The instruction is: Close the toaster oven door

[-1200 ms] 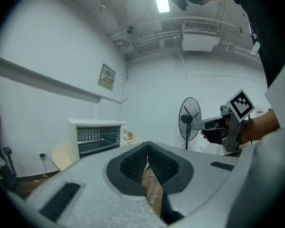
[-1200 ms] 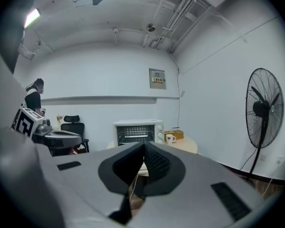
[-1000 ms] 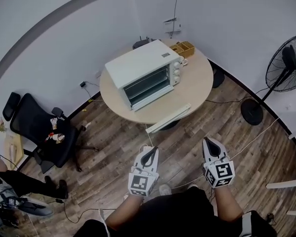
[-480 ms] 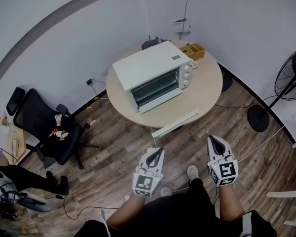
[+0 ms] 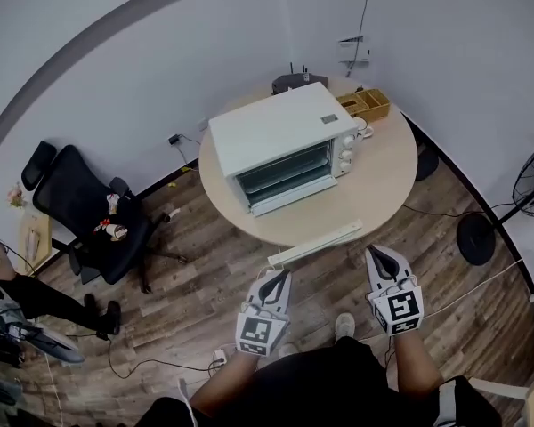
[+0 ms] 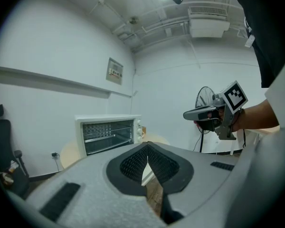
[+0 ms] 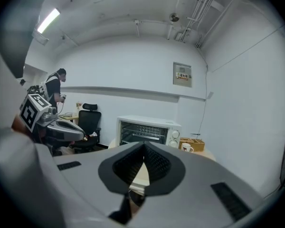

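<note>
- The toaster oven point(image 5: 276, 132) stands on the left part of the round surface point(image 5: 378, 181), with its front turned toward you. It is well apart from both grippers, with bare floor point(image 5: 205, 301) between.
- The left gripper point(image 5: 278, 276) has its fingers point(image 6: 133, 164) pressed together with nothing between them. The right gripper point(image 5: 375, 253) is the same, its fingers point(image 7: 156, 167) meeting at the tips and empty.
- I judge the step in hand to be the approach, so close in until the oven front is within easy reach of one gripper.
- Keep the fingers together, since a push should do and no grasp looks needed. Come in under the free edge of the door point(image 5: 289, 201), which I take to be the pale strip along the lower front. Lift it up and away from you until it seats.
- Hold the other gripper ready against the oven body, because a light oven may slide on a smooth top when pushed.
- A long white bar point(image 5: 316, 245) lies along the near edge of the surface, between you and the oven. Reach over it rather than through it.
- Hard to make out: the front shows dark with racks point(image 6: 107, 137) visible, but how far the door hangs down cannot be told.
- In both gripper views the gripper's own body covers the oven's lower front, and no handle can be picked out.
</note>
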`<action>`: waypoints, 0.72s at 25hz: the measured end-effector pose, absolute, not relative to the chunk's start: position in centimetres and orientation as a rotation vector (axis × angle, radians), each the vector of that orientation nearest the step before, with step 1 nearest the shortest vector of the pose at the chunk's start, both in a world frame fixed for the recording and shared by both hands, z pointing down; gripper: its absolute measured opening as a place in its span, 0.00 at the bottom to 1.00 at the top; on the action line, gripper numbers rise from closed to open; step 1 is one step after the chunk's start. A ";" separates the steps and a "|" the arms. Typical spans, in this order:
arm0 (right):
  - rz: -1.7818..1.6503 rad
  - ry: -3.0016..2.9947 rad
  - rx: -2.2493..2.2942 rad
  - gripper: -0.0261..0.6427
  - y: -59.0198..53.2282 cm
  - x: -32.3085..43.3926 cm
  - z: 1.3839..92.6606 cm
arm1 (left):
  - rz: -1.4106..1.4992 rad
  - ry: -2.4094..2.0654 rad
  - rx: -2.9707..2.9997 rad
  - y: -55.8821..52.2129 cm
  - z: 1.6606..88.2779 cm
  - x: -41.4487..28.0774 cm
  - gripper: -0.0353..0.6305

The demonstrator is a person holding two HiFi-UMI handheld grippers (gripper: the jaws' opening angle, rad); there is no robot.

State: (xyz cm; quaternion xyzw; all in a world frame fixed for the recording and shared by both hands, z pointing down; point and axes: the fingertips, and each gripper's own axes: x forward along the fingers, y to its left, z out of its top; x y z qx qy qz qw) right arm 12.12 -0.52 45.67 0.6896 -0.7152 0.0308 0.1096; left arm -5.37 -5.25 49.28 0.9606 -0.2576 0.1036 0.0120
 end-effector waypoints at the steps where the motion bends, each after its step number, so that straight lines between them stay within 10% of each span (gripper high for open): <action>1: 0.083 -2.117 2.002 0.04 -1.0 12.5 45.6 | 0.326 -0.817 2.990 -5.5 49.2 -4.8 0.06; 18: -0.073 -2.365 1.628 0.04 -6.6 16.1 46.4 | 0.457 -1.190 2.785 -7.0 52.5 -0.5 0.06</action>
